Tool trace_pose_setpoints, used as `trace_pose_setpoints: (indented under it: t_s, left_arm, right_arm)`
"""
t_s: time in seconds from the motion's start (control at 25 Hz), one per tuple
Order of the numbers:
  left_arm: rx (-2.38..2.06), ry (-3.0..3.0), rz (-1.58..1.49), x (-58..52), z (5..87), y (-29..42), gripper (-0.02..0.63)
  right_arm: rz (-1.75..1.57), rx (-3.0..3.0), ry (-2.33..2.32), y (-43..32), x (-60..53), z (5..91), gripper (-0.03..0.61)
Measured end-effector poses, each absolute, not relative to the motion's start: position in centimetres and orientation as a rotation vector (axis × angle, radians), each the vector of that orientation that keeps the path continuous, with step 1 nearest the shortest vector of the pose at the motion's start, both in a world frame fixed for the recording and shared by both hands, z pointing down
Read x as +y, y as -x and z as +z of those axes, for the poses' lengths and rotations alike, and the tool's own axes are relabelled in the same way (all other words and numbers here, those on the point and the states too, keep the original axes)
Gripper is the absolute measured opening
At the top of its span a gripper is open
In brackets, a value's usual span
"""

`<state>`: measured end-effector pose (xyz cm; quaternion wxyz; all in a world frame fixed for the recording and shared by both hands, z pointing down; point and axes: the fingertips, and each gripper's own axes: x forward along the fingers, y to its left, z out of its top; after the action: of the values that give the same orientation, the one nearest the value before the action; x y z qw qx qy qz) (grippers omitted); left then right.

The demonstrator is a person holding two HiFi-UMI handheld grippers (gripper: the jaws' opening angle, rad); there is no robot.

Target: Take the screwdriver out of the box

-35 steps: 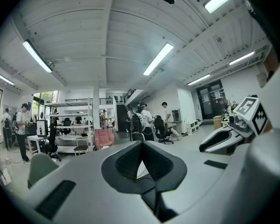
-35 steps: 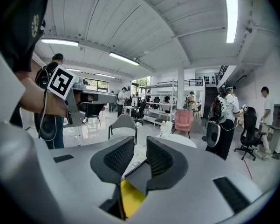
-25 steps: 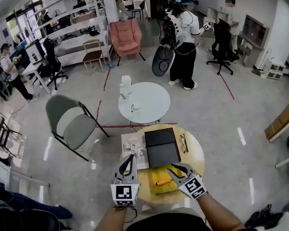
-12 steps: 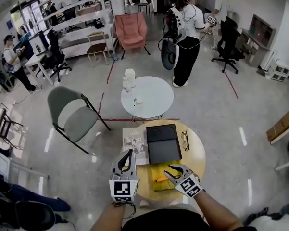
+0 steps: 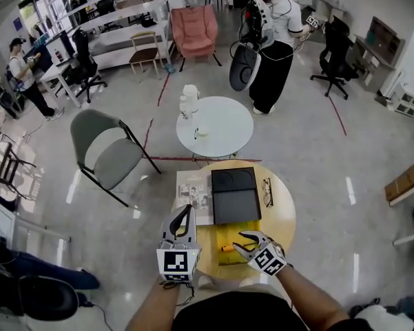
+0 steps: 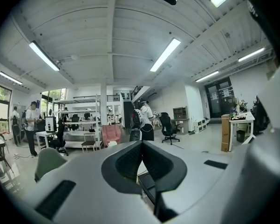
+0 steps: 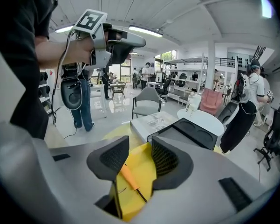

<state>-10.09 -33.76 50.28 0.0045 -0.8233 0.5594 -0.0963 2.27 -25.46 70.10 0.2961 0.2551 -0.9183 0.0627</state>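
Round table (image 5: 282, 219) bears screwdriver (image 7: 129, 176) (orange-handled) between right gripper's (image 7: 140, 148) opening jaws.

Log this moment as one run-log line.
phase: reach | right gripper: jaws opening, above screwdriver, no grip | screwdriver: lying in yellow box | left gripper: shut, empty

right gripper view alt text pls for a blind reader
The right gripper, jaws opening, frames an orange-handled screwdriver lying untouched in a yellow box. A black case sits behind, and the left gripper is raised at upper left.
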Motion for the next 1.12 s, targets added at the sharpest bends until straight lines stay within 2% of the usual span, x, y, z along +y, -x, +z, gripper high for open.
trace_pose_setpoints:
  t_s: [0.52, 1.12]
  left_arm:
    - [1.784, 2.562, -0.343, -33.5, 49.9, 10.3, 0.013]
    - [1.783, 2.579, -0.389, -32.4, 50.6, 10.6, 0.012]
  right_arm:
    - [0.168, -2.37, -0.464, -1.3, -23.4, 74.3, 0.183]
    - [0.093, -2.098, -0.197, -1.8, -21.4, 83.8, 0.192]
